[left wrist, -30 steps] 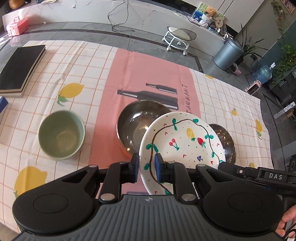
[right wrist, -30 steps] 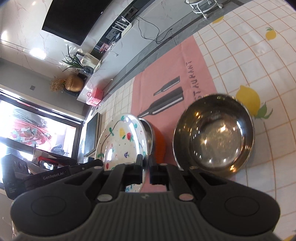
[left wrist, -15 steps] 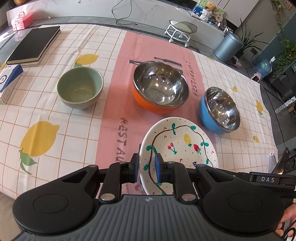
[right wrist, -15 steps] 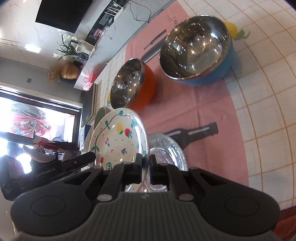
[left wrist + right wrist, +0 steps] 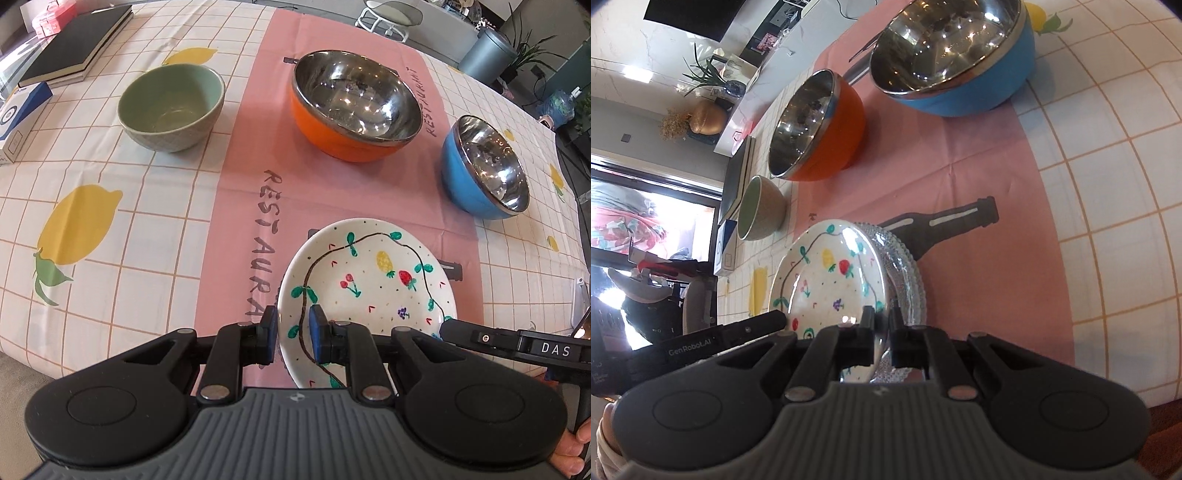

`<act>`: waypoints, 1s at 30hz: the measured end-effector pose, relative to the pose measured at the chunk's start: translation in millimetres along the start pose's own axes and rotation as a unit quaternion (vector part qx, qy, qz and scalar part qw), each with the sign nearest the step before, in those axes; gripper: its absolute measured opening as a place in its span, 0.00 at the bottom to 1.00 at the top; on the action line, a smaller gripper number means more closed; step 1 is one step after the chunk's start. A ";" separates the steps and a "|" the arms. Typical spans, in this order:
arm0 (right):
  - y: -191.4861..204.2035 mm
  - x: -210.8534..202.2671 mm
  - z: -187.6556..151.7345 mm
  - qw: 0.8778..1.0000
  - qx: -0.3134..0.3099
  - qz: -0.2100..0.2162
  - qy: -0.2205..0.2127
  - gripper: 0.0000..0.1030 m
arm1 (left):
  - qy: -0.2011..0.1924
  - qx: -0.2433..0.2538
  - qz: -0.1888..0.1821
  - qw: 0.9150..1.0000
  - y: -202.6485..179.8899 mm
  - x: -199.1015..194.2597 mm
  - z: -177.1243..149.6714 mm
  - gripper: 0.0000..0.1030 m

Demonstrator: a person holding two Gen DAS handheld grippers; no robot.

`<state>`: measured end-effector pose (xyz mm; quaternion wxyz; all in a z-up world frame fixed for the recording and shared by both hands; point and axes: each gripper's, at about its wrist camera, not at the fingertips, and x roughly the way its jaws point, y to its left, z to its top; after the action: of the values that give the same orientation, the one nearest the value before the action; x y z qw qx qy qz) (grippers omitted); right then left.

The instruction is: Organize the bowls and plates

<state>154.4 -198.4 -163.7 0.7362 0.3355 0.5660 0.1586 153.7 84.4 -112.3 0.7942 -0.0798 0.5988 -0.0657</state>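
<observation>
The left gripper [image 5: 293, 336], at the lower middle of the left wrist view, has its jaws narrowed onto the near rim of the painted plate [image 5: 369, 295]. The right gripper [image 5: 881, 338] has its jaws nearly closed, pinching the same plate's rim at the opposite side. In the right wrist view the painted plate sits above a clear glass plate [image 5: 908, 266], which lies on the pink strip of the bench cloth [image 5: 240, 177]; whether the two plates touch cannot be told. Farther up the left wrist view stand a green bowl [image 5: 171, 107] at upper left, an orange bowl [image 5: 356, 107] at upper middle and a blue bowl [image 5: 485, 170] at right, well apart from each other.
</observation>
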 end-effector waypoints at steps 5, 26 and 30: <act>0.5 3.6 1.2 1.000 -0.010 -0.016 0.005 0.05 | 0.013 -0.007 0.004 1.000 0.7 8.6 0.3 0.20; 34.1 10.9 -2.8 0.989 -0.118 -0.092 -0.002 0.07 | 0.033 0.007 0.020 0.999 0.0 20.5 2.4 0.20; 43.1 13.8 -6.1 0.983 -0.148 -0.112 -0.001 0.09 | 0.032 0.014 0.025 0.999 -1.9 20.3 2.3 0.21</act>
<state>159.2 -156.7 -145.5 0.7912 0.1576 0.5698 0.1565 161.4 78.6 -130.3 0.7771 -0.0514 0.6248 -0.0564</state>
